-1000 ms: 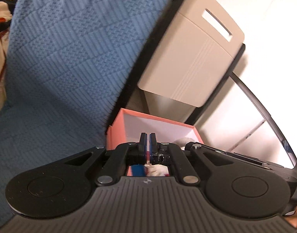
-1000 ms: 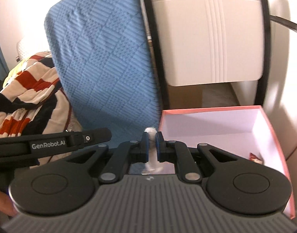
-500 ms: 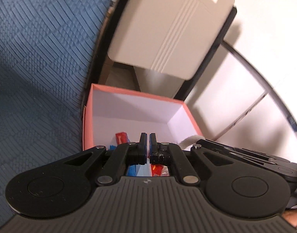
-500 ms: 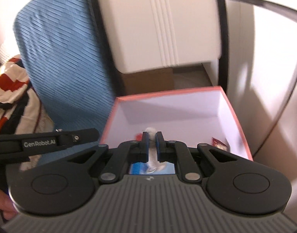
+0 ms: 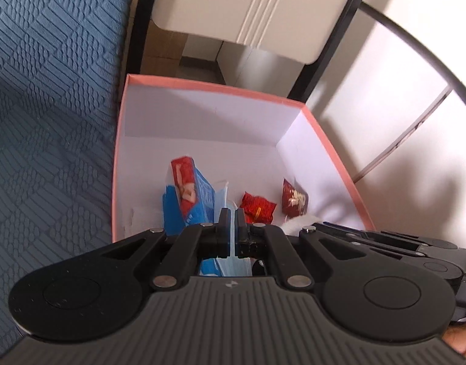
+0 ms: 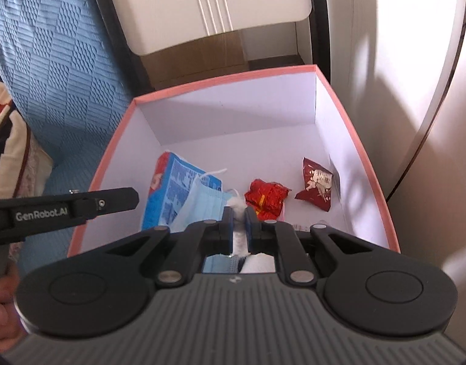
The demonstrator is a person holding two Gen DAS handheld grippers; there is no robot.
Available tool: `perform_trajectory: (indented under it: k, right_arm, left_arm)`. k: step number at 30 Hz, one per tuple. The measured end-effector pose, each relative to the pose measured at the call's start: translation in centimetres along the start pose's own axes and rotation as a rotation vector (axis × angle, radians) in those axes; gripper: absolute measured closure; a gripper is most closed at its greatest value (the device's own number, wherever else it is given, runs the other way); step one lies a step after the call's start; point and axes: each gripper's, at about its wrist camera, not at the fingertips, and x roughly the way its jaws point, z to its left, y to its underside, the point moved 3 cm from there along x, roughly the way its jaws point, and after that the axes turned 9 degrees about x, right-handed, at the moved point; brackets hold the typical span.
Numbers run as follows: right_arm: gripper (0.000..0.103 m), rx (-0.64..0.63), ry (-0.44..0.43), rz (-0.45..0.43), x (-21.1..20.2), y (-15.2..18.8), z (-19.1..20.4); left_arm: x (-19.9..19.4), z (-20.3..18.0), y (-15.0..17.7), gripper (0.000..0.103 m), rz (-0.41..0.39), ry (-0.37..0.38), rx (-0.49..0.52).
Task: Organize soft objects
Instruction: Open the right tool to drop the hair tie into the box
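We held both grippers over an open pink box (image 6: 339,100) with a white inside, which stood against a blue quilted cushion (image 5: 50,106) on its left. Our left gripper (image 5: 232,216) had its jaws pressed together on a thin fold of a light blue face mask (image 6: 202,210); in the right wrist view the mask hung down over the near left part of the box, one white ear loop lying across a blue and red packet (image 5: 191,197) beneath it. Our right gripper (image 6: 239,216) was clamped on a small white fluffy thing (image 6: 236,205) (cotton or a scrap of cloth, we could not tell which), with more white stuff showing below the fingers. On the floor of the box lay a crumpled bright red wrapper (image 6: 266,197) near the middle and a dark red snack packet (image 6: 316,184) to the right of it, close to the right wall, the two apart from each other. Beyond the box stood a beige chair back (image 5: 263,6) in a black frame. At the left edge of the right wrist view we saw a striped cloth (image 6: 1,140) beside the cushion.
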Motion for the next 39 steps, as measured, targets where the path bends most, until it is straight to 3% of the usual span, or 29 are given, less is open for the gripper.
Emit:
perform_trajectory:
  k: [5,8,9,24,39]
  right_arm:
    - [0.084,0.026,-0.001,0.004,0.7,-0.1,-0.5]
    - [0.056,0.061,-0.004,0.009,0.5,-0.4,-0.8]
    - [0.051,0.068,-0.001,-0.003,0.1,-0.5,-0.8]
    - [0.051,0.001,-0.024,-0.193,-10.5,-3.0,3.5]
    - [0.051,-0.009,0.014,-0.239,-17.4,1.2,6.9]
  left_arm:
    - [0.1,-0.4,0.2,0.100,0.005,-0.025,0.033]
    - [-0.5,-0.1,0.1,0.100,0.009,-0.046,0.036]
    - [-0.9,0.0,0.0,0.099,0.001,-0.046,0.032]
    - [-11.9,-1.7,-3.5,0.099,-0.163,-0.039,0.077]
    - [-19.5,-1.3,-0.5,0.099,-0.198,0.004,0.117]
